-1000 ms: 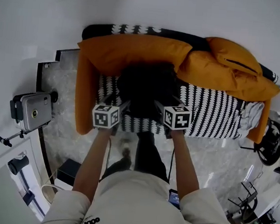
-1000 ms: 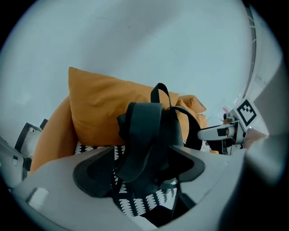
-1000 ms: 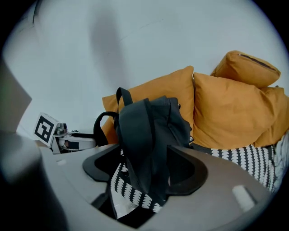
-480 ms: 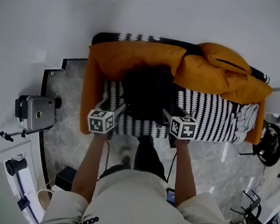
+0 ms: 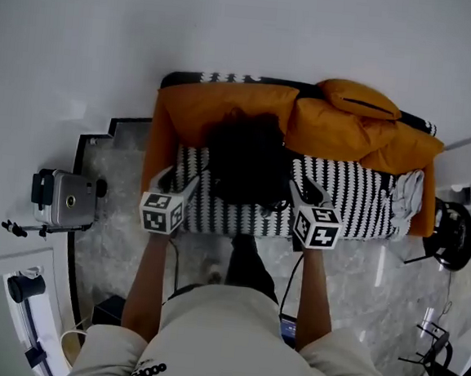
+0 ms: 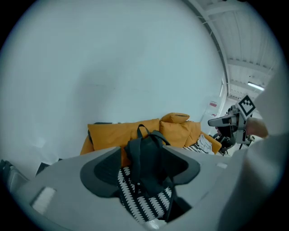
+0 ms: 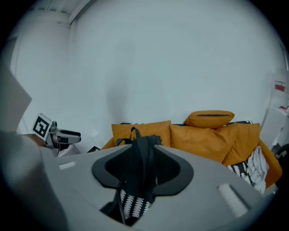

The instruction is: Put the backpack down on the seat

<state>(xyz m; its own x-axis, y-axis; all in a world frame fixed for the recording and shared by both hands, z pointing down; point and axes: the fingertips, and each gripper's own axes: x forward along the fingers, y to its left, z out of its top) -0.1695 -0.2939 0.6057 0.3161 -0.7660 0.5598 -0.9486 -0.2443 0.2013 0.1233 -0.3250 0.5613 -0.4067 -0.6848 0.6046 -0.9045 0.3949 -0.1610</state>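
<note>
Both grippers had come back toward the person and sat wider apart than a moment before, and the sofa looked further up in the head view. The floppy black fabric backpack [image 5: 246, 161] stood on the black-and-white patterned sofa seat [image 5: 350, 193], near its left end, with its back against the long orange back cushion [image 5: 214, 107]. The left gripper [image 5: 182, 188] was at the front edge of the seat, just left of the backpack, and its jaws were apart and not squeezing anything. The right gripper [image 5: 300, 195] was just right of the backpack, and its jaws were apart too. In the left gripper view the backpack [image 6: 149, 153] showed in the gap of the left gripper [image 6: 146, 173], with dark straps hanging low there. In the right gripper view it [image 7: 140, 153] filled the gap of the right gripper [image 7: 142, 173], and the grey jaws hid its bottom part. More puffy orange cushions [image 5: 339, 128] were piled to the right, with a small one [image 5: 360, 97] on top. A crumpled pale cloth [image 5: 407, 194] lay at the right end of the seat. A silver boxy camera on a stand [image 5: 61, 200] stood on the grey marble floor [image 5: 115, 164], well left of the sofa.
</note>
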